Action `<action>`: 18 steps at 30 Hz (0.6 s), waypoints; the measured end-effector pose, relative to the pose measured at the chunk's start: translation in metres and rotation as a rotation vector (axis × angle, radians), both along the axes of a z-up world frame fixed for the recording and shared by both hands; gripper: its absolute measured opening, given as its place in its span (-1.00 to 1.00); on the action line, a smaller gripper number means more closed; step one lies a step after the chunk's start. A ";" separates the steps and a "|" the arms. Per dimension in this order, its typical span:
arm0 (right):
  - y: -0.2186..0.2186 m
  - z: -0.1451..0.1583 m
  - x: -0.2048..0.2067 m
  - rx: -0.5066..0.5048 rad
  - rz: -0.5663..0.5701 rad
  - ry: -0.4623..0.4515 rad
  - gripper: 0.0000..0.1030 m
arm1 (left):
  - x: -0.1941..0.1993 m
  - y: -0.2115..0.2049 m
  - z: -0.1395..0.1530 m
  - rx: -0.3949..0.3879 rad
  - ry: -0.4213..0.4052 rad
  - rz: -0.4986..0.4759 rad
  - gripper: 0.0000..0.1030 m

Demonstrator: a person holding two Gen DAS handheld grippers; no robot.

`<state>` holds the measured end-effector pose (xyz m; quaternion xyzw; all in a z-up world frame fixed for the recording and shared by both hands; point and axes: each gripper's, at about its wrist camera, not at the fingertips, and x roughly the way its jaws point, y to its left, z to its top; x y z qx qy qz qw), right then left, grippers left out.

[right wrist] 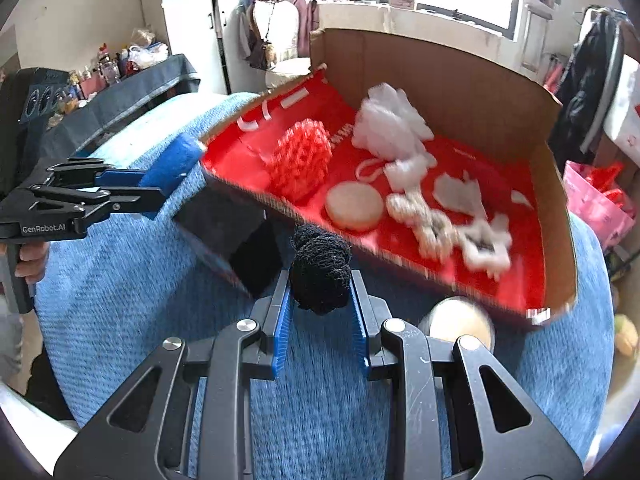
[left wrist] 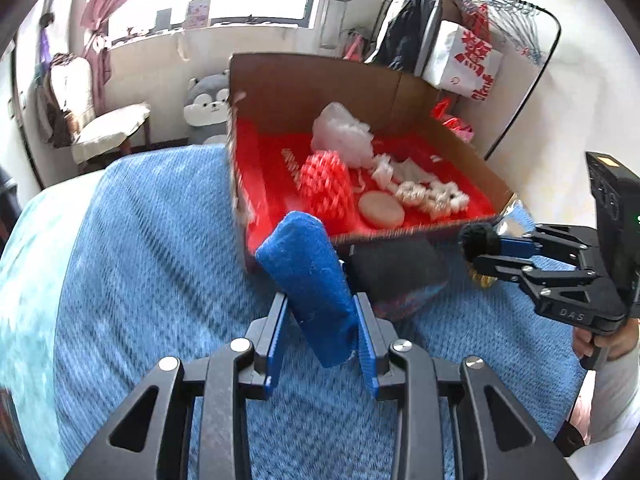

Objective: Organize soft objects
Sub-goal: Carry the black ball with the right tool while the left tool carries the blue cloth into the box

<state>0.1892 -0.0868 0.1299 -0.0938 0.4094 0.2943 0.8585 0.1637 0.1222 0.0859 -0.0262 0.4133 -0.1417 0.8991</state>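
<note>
Risk-wise, both loads sit just short of the cardboard box (right wrist: 440, 76), near its front edge: left gripper (left wrist: 320, 328) clamped on a blue sponge (left wrist: 312, 280), right gripper (right wrist: 320, 300) pinching a black scrubber (right wrist: 320, 272). Either could clip that edge and tumble onto the blue bedspread (left wrist: 140, 260). Grippers read "GenRobot.AI" and "DAS".

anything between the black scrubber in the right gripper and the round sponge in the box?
Only the cardboard box's low front wall. Right wrist view: black scrubber in right gripper sits just outside it, round sponge just inside.
</note>
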 end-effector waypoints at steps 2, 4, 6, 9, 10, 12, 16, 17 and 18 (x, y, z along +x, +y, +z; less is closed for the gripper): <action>0.005 0.008 0.012 0.007 0.020 0.013 -0.51 | 0.012 0.000 0.010 -0.007 -0.005 -0.029 -0.35; 0.013 0.016 0.031 -0.002 0.043 0.031 -0.51 | 0.024 -0.002 0.019 -0.020 -0.006 -0.060 -0.35; 0.021 0.020 0.049 -0.017 0.049 0.053 -0.51 | 0.040 -0.003 0.029 -0.026 -0.006 -0.087 -0.35; 0.033 0.019 0.082 -0.040 0.062 0.111 -0.51 | 0.072 -0.010 0.041 -0.020 0.007 -0.124 -0.35; 0.036 0.016 0.089 -0.048 0.062 0.127 -0.51 | 0.086 -0.012 0.044 -0.014 0.018 -0.131 -0.35; 0.042 0.010 0.110 -0.073 0.059 0.163 -0.51 | 0.107 -0.015 0.047 -0.011 0.037 -0.140 -0.35; 0.054 -0.004 0.140 -0.141 0.051 0.212 -0.51 | 0.157 -0.025 0.046 0.034 0.094 -0.156 -0.35; 0.057 -0.007 0.145 -0.154 0.053 0.223 -0.51 | 0.171 -0.029 0.042 0.053 0.113 -0.157 -0.35; 0.059 -0.009 0.148 -0.163 0.059 0.233 -0.51 | 0.181 -0.030 0.039 0.065 0.130 -0.158 -0.35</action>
